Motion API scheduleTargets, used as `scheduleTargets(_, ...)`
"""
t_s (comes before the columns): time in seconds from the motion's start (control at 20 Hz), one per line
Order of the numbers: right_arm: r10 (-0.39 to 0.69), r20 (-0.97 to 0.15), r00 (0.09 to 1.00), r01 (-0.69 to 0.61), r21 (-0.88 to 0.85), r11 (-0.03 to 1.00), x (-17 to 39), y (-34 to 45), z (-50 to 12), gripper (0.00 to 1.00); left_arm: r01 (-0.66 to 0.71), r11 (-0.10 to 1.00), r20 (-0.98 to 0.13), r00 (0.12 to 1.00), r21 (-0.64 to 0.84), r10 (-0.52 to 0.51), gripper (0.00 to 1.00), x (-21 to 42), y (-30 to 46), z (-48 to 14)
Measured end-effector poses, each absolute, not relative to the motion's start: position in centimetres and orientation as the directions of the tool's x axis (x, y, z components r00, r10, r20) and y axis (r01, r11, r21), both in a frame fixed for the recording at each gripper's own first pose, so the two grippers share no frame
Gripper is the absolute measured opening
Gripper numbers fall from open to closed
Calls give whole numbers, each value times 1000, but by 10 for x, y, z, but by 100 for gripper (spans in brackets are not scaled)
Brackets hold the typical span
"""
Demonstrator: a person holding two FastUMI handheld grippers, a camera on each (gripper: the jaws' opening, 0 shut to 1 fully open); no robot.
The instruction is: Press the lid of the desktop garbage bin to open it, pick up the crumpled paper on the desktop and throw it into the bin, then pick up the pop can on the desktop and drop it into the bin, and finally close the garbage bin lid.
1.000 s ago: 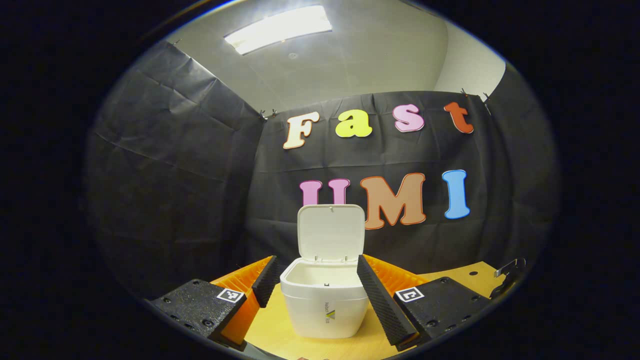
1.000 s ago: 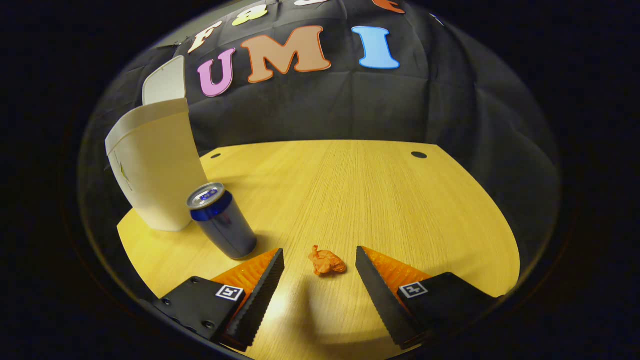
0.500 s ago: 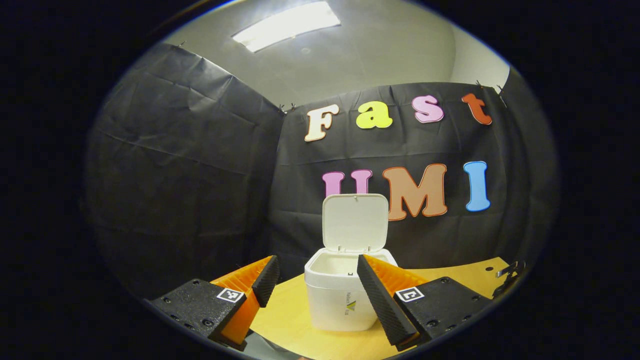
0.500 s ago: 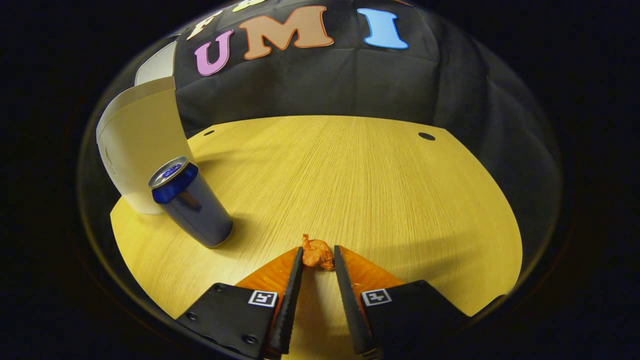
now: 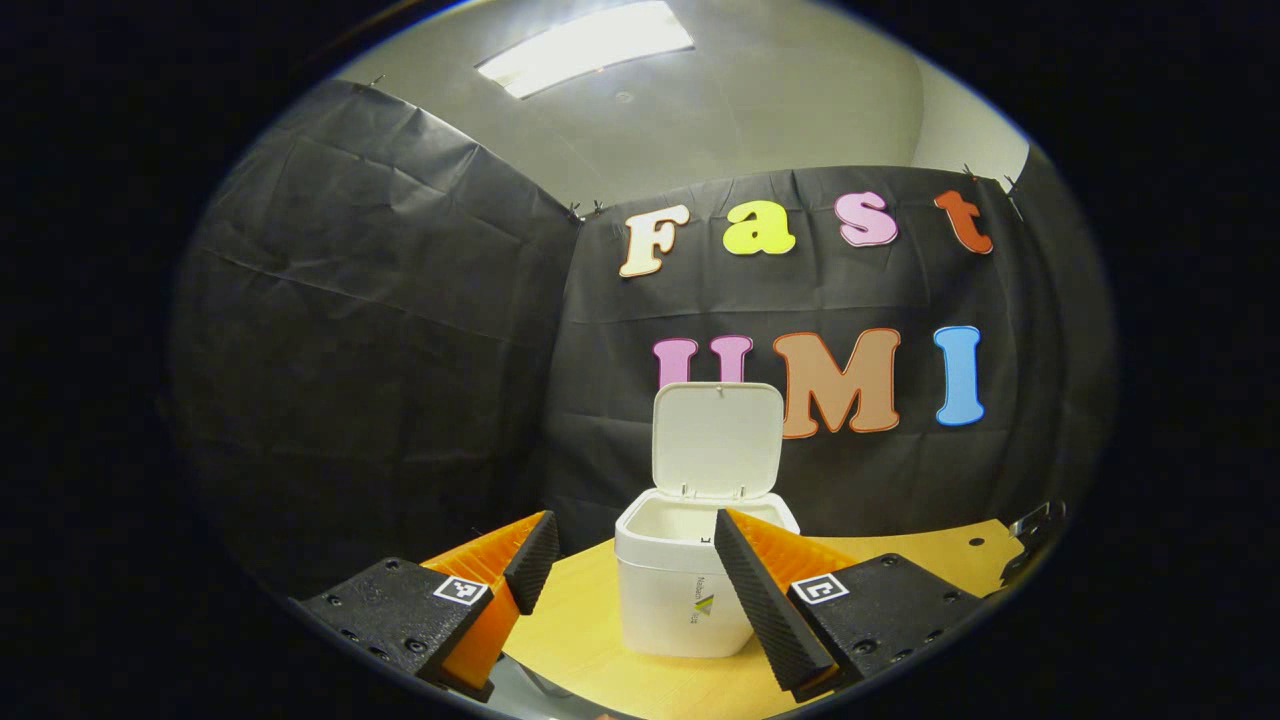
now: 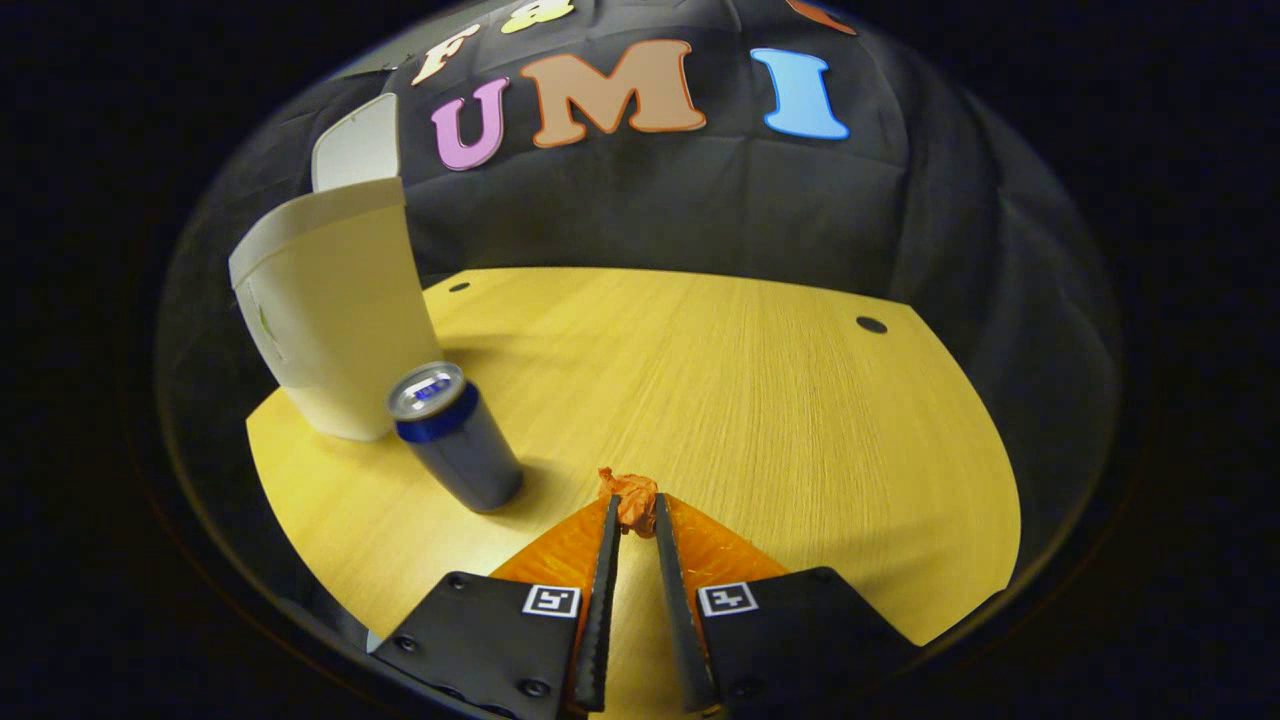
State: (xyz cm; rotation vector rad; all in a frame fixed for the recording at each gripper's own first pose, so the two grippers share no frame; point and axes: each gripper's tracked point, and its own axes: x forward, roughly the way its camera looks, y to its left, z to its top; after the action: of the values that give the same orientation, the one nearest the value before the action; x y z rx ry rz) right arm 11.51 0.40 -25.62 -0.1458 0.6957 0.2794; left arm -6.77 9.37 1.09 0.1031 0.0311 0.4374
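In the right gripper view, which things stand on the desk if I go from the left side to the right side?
Garbage bin with its lid up → pop can → crumpled paper, pinched between the right gripper fingers.

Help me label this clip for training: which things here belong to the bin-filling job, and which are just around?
Part of the job:
- garbage bin, its lid standing open
- crumpled paper, pinched by the right gripper
- pop can, upright beside the bin
- left gripper, open, in front of the bin

Just around:
- wooden table
- ceiling light
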Motion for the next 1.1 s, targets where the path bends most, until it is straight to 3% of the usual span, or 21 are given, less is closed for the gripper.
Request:
scheduleTargets(0.3,427,-462,777,-515,-76,854,104,97,-109,29,-395,916,-41,916,69,398,94,-68,95,-2)
scheduleTargets(0.55,614,-329,718,-662,-49,748,108,210,-32,28,-374,926,-57,924,57,377,94,-70,98,-8)
scheduleTargets(0.8,682,-294,670,-726,-71,684,136,305,-15,28,-352,933,-86,930,80,358,93,-78,101,-15)
scheduleTargets(1.1,666,-376,644,-731,-44,681,160,353,-48,28,-345,934,-110,929,89,354,93,-84,104,-20)
